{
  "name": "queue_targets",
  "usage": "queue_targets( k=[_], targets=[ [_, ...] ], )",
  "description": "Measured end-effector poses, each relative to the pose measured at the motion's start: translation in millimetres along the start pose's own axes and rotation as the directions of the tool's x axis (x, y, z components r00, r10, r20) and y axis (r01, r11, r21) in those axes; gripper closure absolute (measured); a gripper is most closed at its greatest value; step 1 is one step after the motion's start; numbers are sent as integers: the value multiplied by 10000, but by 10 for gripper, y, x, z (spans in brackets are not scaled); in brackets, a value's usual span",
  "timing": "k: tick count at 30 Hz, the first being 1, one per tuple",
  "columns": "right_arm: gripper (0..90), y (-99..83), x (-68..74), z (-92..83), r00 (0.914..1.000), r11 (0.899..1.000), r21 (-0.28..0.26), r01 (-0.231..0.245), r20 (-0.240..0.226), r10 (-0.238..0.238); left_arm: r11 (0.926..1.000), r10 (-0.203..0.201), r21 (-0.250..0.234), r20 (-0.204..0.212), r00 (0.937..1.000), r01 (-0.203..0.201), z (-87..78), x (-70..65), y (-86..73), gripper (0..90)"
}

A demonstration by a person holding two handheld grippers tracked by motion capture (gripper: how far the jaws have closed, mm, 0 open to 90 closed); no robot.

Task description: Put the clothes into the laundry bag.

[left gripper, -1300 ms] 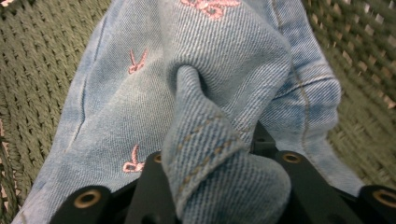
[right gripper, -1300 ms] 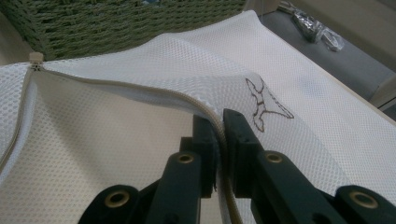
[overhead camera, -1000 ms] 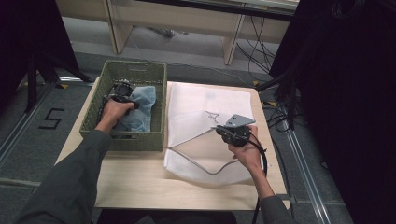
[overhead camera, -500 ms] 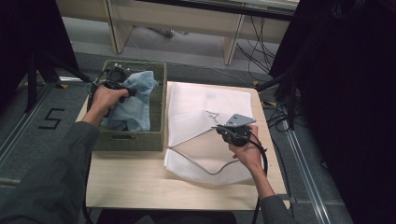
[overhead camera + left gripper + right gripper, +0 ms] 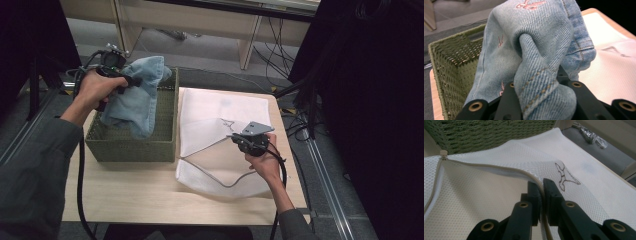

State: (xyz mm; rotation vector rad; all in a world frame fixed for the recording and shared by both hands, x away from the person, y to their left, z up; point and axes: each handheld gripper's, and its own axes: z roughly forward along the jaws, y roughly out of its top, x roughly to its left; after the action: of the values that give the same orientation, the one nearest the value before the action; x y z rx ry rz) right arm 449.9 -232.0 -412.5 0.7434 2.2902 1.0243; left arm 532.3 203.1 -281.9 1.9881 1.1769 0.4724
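Right gripper (image 5: pixel 239 141), lower right of the high view: clamped on the zippered edge of the white mesh laundry bag (image 5: pixel 220 107), jaws nearly together with only the thin fabric and zip tape between them. Seen in the right gripper view pinching the upper flap (image 5: pixel 541 182) just beside the small dark printed emblem (image 5: pixel 565 177), flap lifted off the lower layer so the mouth gapes toward the bottom left of that frame. Zip pull (image 5: pixel 442 152) at the far left end of the opening.

Left gripper (image 5: pixel 131 80), upper left of the high view: clenched on a fold of light blue denim garment (image 5: pixel 136 100), held up above the green woven basket (image 5: pixel 131 149). Denim bunched thick between the jaws in the left gripper view (image 5: pixel 541 82), rest of the cloth draped over and around them; lowest end hanging down inside the basket, possibly touching its floor, hard to tell from above. Basket wall (image 5: pixel 451 70) at the left of that frame, bag (image 5: pixel 614 70) at the right.

Garment well apart from the right gripper, left of the bag and higher.

Beneath everything, a pale wooden table (image 5: pixel 130 192). Farther off, grey floor, legs of a light wooden bench (image 5: pixel 247 47), cables, and dark curtains at both sides.
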Motion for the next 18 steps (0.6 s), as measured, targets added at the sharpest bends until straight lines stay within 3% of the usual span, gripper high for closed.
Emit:
queue_targets(
  k=[4, 5, 7, 8, 12, 16, 18],
  targets=[
    [864, 0, 9, 9, 10000, 9999, -121, -45, 78, 46, 9991, 324, -299, 389, 9987, -312, -183, -131, -5, 746],
    [868, 4, 0, 12, 9999, 9998, -144, 142, 76, -141, 9984, 457, -358, 490, 9978, -440, -233, -176, -11, 745],
    [875, 2, 17, 4, 9999, 10000, -5, 79, 123, -79, 9956, 814, -544, 875, 9928, -768, -345, -283, -35, 745],
    [877, 7, 15, 5, 9993, 9995, -146, 265, 277, -261, 9951, 860, -574, 1066, 9906, -803, -386, -318, -47, 745],
    [878, 25, 24, -13, 9992, 9997, -138, 195, 350, -190, 9899, 1281, -834, 1802, 9753, -1146, -575, -538, -134, 745],
    [878, 28, 31, -6, 9990, 9995, -179, 246, 375, -239, 9837, 1742, -864, 2381, 9555, -1578, -752, -788, -228, 745],
    [878, 34, 25, -15, 9989, 9994, -200, 295, 366, -288, 9821, 1797, -1044, 2684, 9464, -1568, -828, -901, -279, 744]
  ],
)
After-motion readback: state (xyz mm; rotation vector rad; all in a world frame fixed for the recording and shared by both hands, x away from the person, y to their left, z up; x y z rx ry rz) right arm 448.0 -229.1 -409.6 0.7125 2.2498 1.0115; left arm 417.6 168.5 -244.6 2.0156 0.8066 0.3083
